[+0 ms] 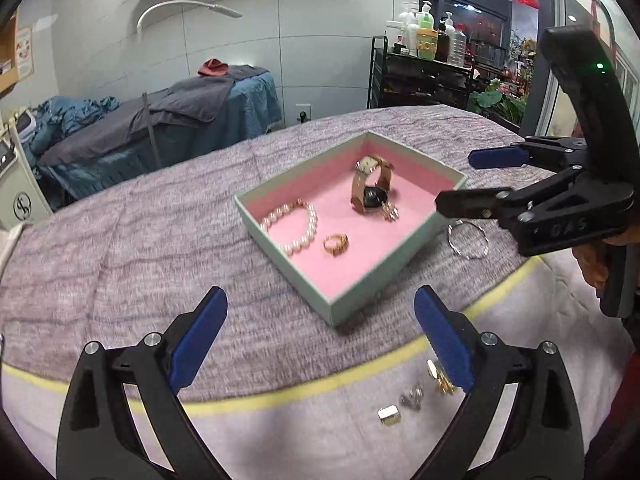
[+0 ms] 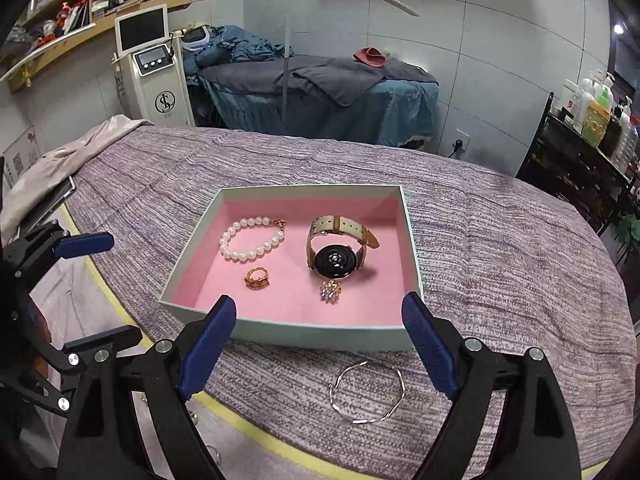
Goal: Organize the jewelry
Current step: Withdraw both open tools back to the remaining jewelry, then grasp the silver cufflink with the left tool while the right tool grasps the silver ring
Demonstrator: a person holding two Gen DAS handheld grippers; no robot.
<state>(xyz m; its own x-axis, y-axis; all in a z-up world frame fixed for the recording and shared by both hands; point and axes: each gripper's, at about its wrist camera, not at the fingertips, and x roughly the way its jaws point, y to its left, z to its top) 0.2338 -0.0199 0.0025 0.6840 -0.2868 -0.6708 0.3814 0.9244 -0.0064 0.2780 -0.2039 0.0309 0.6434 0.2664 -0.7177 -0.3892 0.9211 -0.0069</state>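
Observation:
A pale green box [image 1: 288, 258] [image 2: 280, 330] with a pink lining lies on the bed. It holds a pearl bracelet [image 1: 294, 226] [image 2: 250, 239], a gold ring [image 1: 335, 244] [image 2: 257, 277], a watch [image 1: 370, 190] [image 2: 338, 250] and a sparkly brooch [image 1: 391, 212] [image 2: 330, 291]. A thin silver bangle [image 1: 468, 239] [image 2: 366, 394] lies on the cover beside the box. Several small gold and silver pieces [image 1: 412, 398] lie near me. My left gripper [image 1: 320, 336] is open and empty in front of the box. My right gripper [image 2: 318, 340] [image 1: 454, 180] is open and empty, just above the bangle.
The bed has a purple woven cover [image 2: 500, 260] with a yellow stripe [image 1: 280, 394]. A grey cloth and a tablet [image 2: 52, 200] lie at its far left. Behind stand a massage bed [image 2: 320, 92], a device on a stand [image 2: 152, 68] and a black cart with bottles [image 1: 424, 60].

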